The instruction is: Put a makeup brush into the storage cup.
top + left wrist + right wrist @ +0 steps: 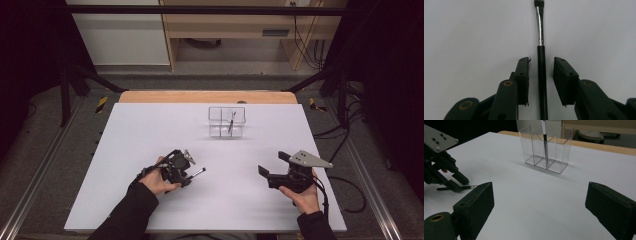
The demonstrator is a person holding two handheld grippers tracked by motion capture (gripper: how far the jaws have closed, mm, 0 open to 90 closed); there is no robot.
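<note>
A makeup brush [541,70] with a black handle and silver ferrule lies flat on the white table [150,130]. My left gripper [541,61] straddles its handle, and a narrow gap shows on each side, so the pads do not press on it. From above, the left gripper [187,172] sits left of centre with the brush tip [200,173] poking out to its right. My right gripper [274,164] hovers at the right, open and with nothing between its fingers. A clear divided organizer [215,121] stands farther back, with another dark brush [231,121] upright in it.
In the right gripper view the organizer [554,150] stands ahead, the left gripper [454,181] is at the far left, and the white surface lies between them. The table's wooden far edge [207,96] runs behind the organizer. Cables [350,195] trail off the right side.
</note>
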